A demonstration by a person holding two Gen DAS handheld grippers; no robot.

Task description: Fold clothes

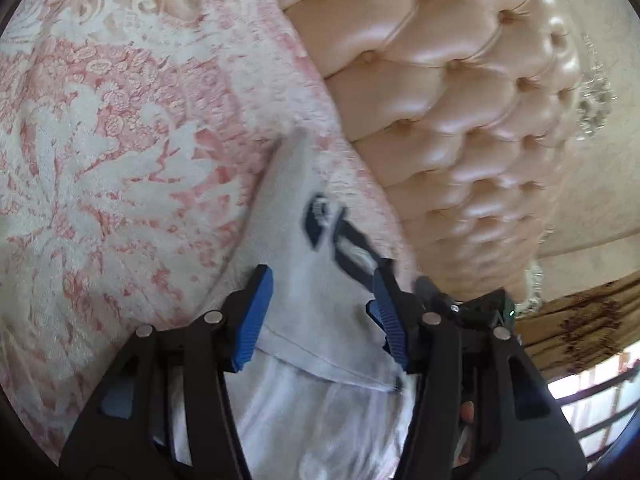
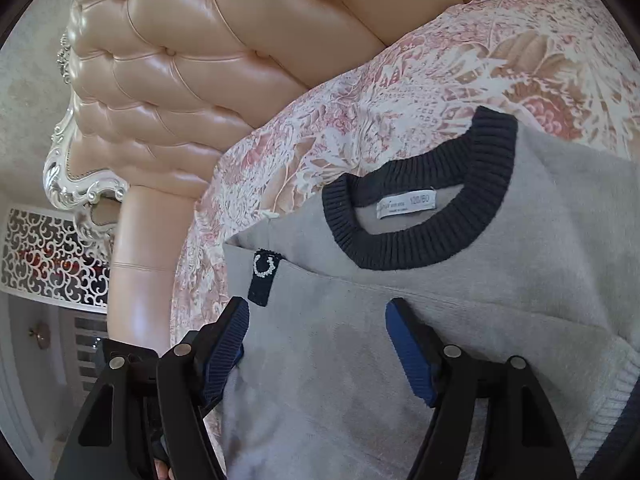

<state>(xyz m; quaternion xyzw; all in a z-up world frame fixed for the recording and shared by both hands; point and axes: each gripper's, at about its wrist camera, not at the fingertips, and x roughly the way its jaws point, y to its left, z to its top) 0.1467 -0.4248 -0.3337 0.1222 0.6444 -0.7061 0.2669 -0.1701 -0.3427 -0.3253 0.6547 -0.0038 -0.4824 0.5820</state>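
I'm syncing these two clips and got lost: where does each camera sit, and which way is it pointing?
Left wrist: on the left tongs, looking along open fingers over the grey sweater toward bedspread and headboard; a fingertip peeks out at lower right.
Right wrist: on the right tongs, open, above the sweater's dark collar.
Shared: sweater, bedspread, headboard.

Both grippers are black plastic linkages with round silver pins at the joints. The left gripper (image 1: 322,312) and right gripper (image 2: 316,344) carry ribbed blue pads (image 1: 256,316) on their fingers. A bit of skin (image 1: 467,412) shows behind the left frame.
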